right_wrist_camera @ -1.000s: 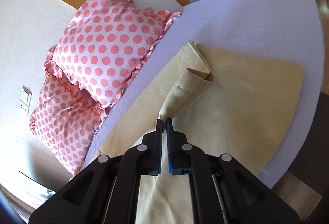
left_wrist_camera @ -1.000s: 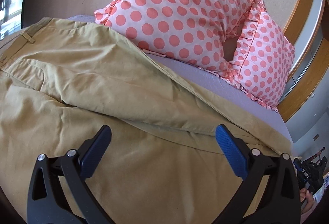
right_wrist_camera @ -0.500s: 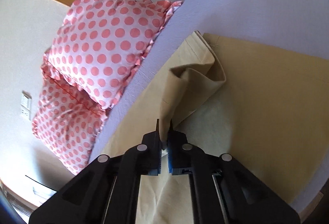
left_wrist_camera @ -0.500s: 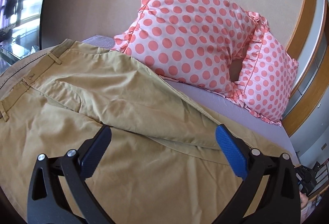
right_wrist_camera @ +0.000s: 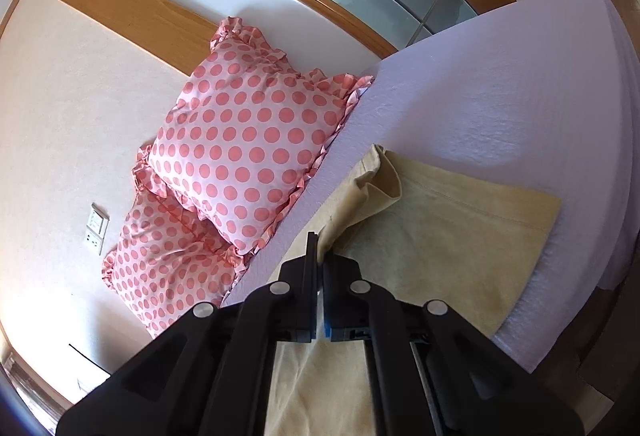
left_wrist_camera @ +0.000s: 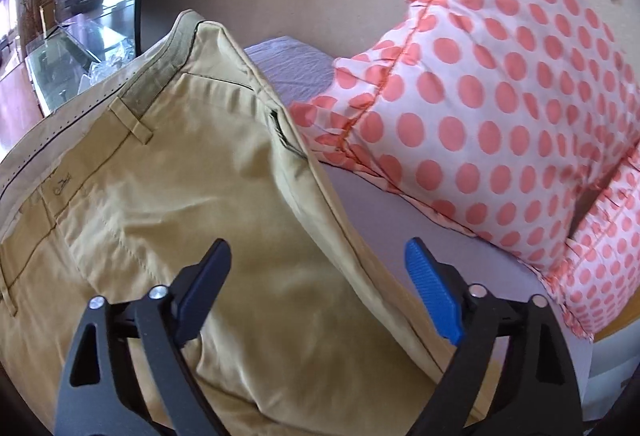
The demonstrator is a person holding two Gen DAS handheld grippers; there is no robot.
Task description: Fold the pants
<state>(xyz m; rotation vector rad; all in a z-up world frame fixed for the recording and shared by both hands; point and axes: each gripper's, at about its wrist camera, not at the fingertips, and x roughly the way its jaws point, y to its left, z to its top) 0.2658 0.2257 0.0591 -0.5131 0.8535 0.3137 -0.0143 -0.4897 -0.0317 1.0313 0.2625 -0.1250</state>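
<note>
Left gripper (left_wrist_camera: 316, 288) swung toward the waistband, jaws spread, empty; right gripper (right_wrist_camera: 320, 248) still pinching pants (left_wrist_camera: 168, 196) leg fabric on the bed (right_wrist_camera: 500, 88); lengthwise fold underway, cross folds left.

Tan pants (left_wrist_camera: 168, 196) across the left and centre of the frame, waistband toward the upper left, one raised fold running diagonally to the lower right. Left gripper (left_wrist_camera: 320, 284) at the bottom edge, blue pads wide apart above the cloth. Polka-dot pillow (left_wrist_camera: 500, 108) at right, lavender sheet (left_wrist_camera: 292, 64) beneath.
</note>
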